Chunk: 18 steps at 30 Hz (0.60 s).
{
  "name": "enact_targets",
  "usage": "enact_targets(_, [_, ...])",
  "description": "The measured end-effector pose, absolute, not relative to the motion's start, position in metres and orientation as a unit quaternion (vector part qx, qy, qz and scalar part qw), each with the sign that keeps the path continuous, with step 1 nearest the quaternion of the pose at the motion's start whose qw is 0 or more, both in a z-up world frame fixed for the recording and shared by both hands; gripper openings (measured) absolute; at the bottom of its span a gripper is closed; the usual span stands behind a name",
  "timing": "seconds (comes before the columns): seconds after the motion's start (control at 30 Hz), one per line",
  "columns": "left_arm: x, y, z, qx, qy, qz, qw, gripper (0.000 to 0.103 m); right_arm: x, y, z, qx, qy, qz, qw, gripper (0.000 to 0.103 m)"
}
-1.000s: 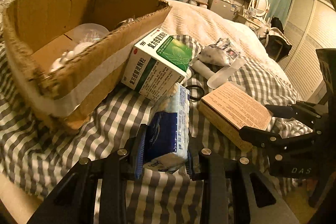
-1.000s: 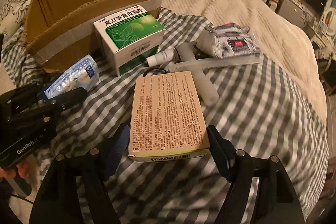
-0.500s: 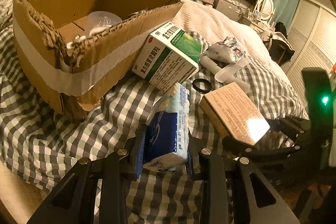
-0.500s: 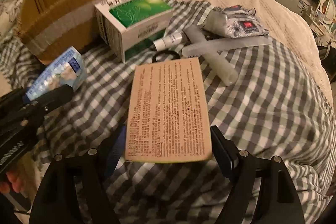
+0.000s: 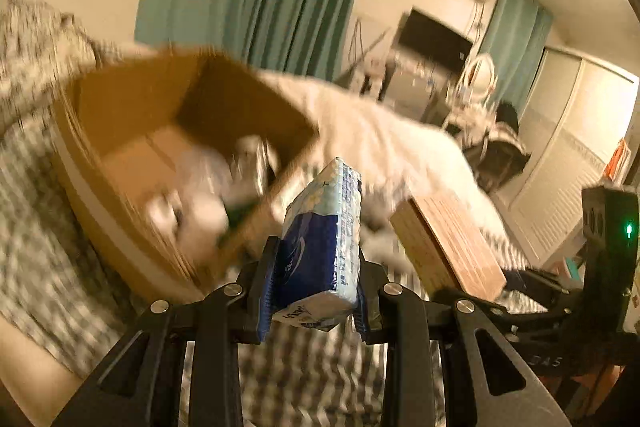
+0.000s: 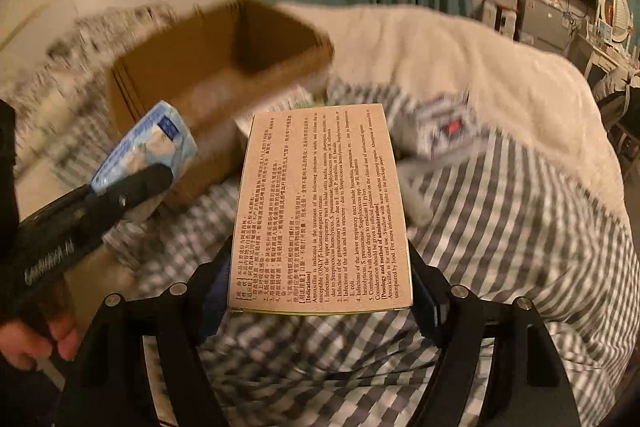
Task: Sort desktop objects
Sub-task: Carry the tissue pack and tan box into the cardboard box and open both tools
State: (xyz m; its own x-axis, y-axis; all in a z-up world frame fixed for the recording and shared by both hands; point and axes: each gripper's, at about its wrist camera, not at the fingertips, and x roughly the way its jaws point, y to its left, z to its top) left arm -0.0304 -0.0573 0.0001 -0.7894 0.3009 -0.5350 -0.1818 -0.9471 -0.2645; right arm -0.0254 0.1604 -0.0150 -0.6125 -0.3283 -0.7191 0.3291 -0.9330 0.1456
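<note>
A: Both loads now off the bed. Left gripper [image 5: 316, 301], raised since a second ago, clamps the blue tissue pack [image 5: 322, 243] at its lower end; pack tilts up toward the cardboard box [image 5: 132, 99], just short of its near rim.

B: Right side?

A: Right gripper [image 6: 320, 291] lifted too. Jaws set wide, pressed on both long edges of the tan medicine carton [image 6: 320, 207], printed face up. Half a second ago that carton hung low over the checked bedcover [image 6: 500, 247]; now clearly above it, nearer the box.

B: Anything left behind?

A: Grey-white pouch [image 6: 444, 131] on the cover beyond the carton. Much is motion-blurred; box contents show only as pale shapes.
</note>
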Motion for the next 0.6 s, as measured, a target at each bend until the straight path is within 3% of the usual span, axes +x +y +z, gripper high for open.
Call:
enact_targets(0.2, [-0.079, -0.096, 0.035, -0.281, -0.064, 0.953, 0.090, 0.032, -0.057, 0.129, 0.033, 0.372, -0.006, -0.902, 0.219, 0.075])
enact_targets(0.4, [-0.111, -0.143, 0.002, -0.318, -0.085, 0.942, 0.062, 0.032, -0.117, 0.069, 0.043, 0.370, -0.034, -0.891, 0.261, 0.075])
enact_targets(0.5, [-0.114, -0.155, -0.009, -0.317, -0.106, 0.941, 0.057, 0.039, -0.140, 0.044, 0.037, 0.362, -0.044, -0.889, 0.275, 0.076])
enact_targets(0.57, [-0.112, -0.152, -0.010, -0.313, -0.093, 0.943, 0.068, 0.054, -0.146, 0.034, 0.034, 0.341, -0.066, -0.892, 0.290, 0.077])
enact_targets(0.6, [-0.111, -0.149, -0.008, -0.317, -0.088, 0.941, 0.077, 0.060, -0.146, 0.032, 0.033, 0.338, -0.069, -0.894, 0.286, 0.083])
